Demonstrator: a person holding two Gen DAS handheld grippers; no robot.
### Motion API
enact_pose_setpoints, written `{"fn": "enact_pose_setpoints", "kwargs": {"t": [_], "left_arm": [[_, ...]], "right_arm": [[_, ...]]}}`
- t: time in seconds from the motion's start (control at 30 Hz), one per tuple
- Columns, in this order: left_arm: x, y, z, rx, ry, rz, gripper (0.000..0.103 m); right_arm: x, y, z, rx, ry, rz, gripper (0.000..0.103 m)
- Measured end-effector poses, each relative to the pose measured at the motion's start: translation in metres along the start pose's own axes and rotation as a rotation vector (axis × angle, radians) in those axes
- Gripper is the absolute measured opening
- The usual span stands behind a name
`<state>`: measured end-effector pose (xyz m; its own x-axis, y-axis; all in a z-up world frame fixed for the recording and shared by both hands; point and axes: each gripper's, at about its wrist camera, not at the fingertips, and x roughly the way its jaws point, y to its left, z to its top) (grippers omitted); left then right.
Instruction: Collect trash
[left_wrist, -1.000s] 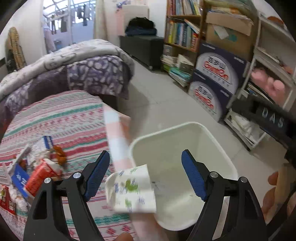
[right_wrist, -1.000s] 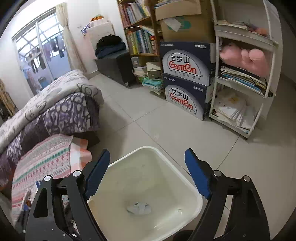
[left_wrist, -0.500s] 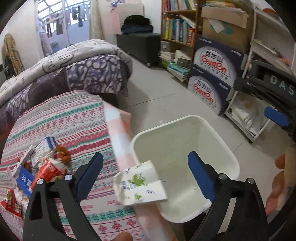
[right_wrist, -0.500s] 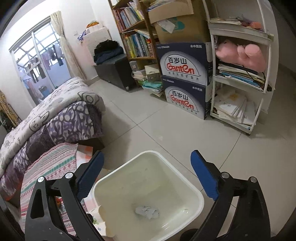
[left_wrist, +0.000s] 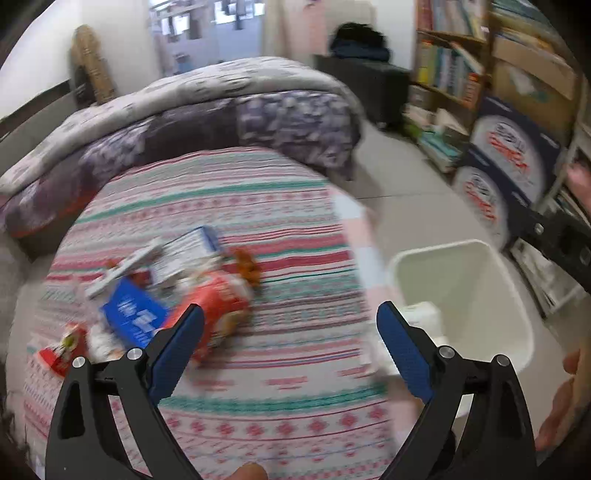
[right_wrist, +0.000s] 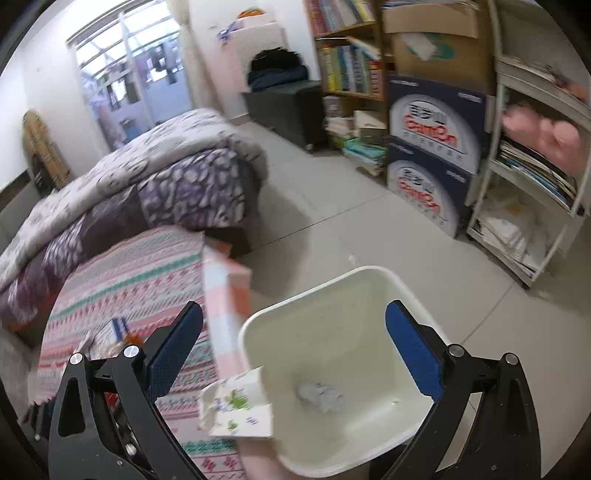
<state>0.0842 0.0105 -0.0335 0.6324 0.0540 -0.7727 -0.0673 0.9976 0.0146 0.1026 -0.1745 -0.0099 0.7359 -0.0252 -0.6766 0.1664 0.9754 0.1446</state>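
Observation:
A white bin (right_wrist: 314, 288) stands on the floor against the bed's edge, with a crumpled paper (right_wrist: 321, 397) at its bottom. A white tissue pack with green print (right_wrist: 236, 406) rests tilted on the bin's left rim. My right gripper (right_wrist: 293, 308) hovers above the bin, its jaws opening with nothing between them. My left gripper (left_wrist: 289, 310) is open and empty over the striped bedspread (left_wrist: 295, 369). To its left lies a blurred heap of trash: a red packet (left_wrist: 218, 299), a blue packet (left_wrist: 133, 317), a white box (left_wrist: 184, 251). The bin (left_wrist: 461, 280) sits at its right.
A folded purple and grey quilt (left_wrist: 221, 110) lies at the bed's far end. Stacked blue cartons (right_wrist: 428, 155), bookshelves (right_wrist: 351, 62) and a white rack (right_wrist: 535, 184) line the right wall across the tiled floor (right_wrist: 332, 206). A person's hand (left_wrist: 561, 398) shows at the right edge.
The tissue pack left the left jaws and came to rest on the bin's rim. Both grippers opened wider. Both views swung left, the left one from the bin to the trash on the bed.

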Motion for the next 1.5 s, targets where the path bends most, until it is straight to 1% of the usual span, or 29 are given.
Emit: {"fn": "enact_pose_setpoints", "kwargs": {"t": [0.07, 0.2, 0.27, 0.33, 0.4, 0.47, 0.53, 0.6, 0.67, 0.7, 0.73, 0.8, 0.83, 0.9, 0.93, 1.0, 1.07, 1.1, 1.13, 1.2, 1.23, 1.33, 1.4, 1.5], "left_arm": [[-0.002, 0.017, -0.003, -0.029, 0.018, 0.033, 0.091], [-0.005, 0.052, -0.008, -0.074, 0.050, 0.076, 0.091], [-0.005, 0.071, -0.009, -0.089, 0.081, 0.105, 0.091], [-0.006, 0.092, -0.013, -0.122, 0.104, 0.134, 0.091], [-0.007, 0.118, -0.016, -0.176, 0.122, 0.161, 0.091], [-0.006, 0.140, -0.018, -0.223, 0.133, 0.176, 0.091], [-0.006, 0.160, -0.020, -0.264, 0.150, 0.181, 0.091], [-0.006, 0.177, -0.022, -0.305, 0.167, 0.176, 0.091], [-0.005, 0.192, -0.021, -0.346, 0.188, 0.147, 0.091], [-0.004, 0.193, -0.021, -0.354, 0.193, 0.116, 0.091], [-0.005, 0.191, -0.019, -0.350, 0.195, 0.061, 0.091], [-0.007, 0.178, -0.015, -0.327, 0.187, 0.000, 0.091], [-0.008, 0.162, -0.012, -0.298, 0.180, -0.065, 0.091], [-0.007, 0.132, -0.009, -0.245, 0.183, -0.145, 0.091], [-0.004, 0.105, -0.007, -0.179, 0.191, -0.184, 0.091], [0.001, 0.066, -0.009, -0.058, 0.205, -0.184, 0.091], [0.012, 0.022, -0.016, 0.110, 0.227, -0.119, 0.091], [0.020, 0.002, -0.021, 0.183, 0.248, -0.100, 0.091], [0.027, -0.010, -0.024, 0.214, 0.279, -0.129, 0.091], [0.036, -0.022, -0.027, 0.207, 0.329, -0.205, 0.091], [0.038, -0.030, -0.026, 0.191, 0.333, -0.237, 0.091], [0.042, -0.050, -0.025, 0.167, 0.322, -0.270, 0.091], [0.049, -0.066, -0.025, 0.118, 0.334, -0.283, 0.094], [0.058, -0.084, -0.024, 0.049, 0.354, -0.264, 0.096]], "right_arm": [[0.003, 0.013, -0.003, -0.027, 0.025, 0.027, 0.095], [0.009, 0.033, -0.008, -0.050, 0.078, 0.074, 0.095], [0.011, 0.043, -0.011, -0.062, 0.102, 0.091, 0.095], [0.014, 0.055, -0.014, -0.080, 0.125, 0.111, 0.095], [0.017, 0.065, -0.016, -0.093, 0.144, 0.130, 0.095], [0.018, 0.069, -0.016, -0.097, 0.157, 0.144, 0.095], [0.022, 0.070, -0.013, -0.099, 0.179, 0.151, 0.095], [0.028, 0.063, -0.010, -0.080, 0.205, 0.138, 0.095], [0.034, 0.053, -0.011, -0.049, 0.241, 0.136, 0.095], [0.038, 0.047, -0.012, -0.028, 0.267, 0.143, 0.095], [0.040, 0.041, -0.013, -0.007, 0.280, 0.145, 0.095], [0.040, 0.029, -0.011, 0.030, 0.280, 0.135, 0.095], [0.038, 0.023, -0.009, 0.043, 0.270, 0.126, 0.095], [0.034, 0.010, -0.001, 0.072, 0.241, 0.113, 0.095], [0.032, 0.005, 0.002, 0.083, 0.228, 0.108, 0.095], [0.027, -0.007, 0.009, 0.095, 0.203, 0.092, 0.095], [0.026, -0.017, 0.014, 0.098, 0.188, 0.074, 0.095], [0.025, -0.024, 0.015, 0.103, 0.184, 0.067, 0.095], [0.026, -0.029, 0.016, 0.110, 0.187, 0.065, 0.095], [0.028, -0.041, 0.016, 0.133, 0.205, 0.072, 0.095], [0.029, -0.047, 0.016, 0.143, 0.213, 0.074, 0.095], [0.029, -0.059, 0.019, 0.168, 0.221, 0.077, 0.095], [0.028, -0.066, 0.021, 0.190, 0.218, 0.088, 0.095], [0.024, -0.075, 0.025, 0.215, 0.211, 0.104, 0.095]]}}
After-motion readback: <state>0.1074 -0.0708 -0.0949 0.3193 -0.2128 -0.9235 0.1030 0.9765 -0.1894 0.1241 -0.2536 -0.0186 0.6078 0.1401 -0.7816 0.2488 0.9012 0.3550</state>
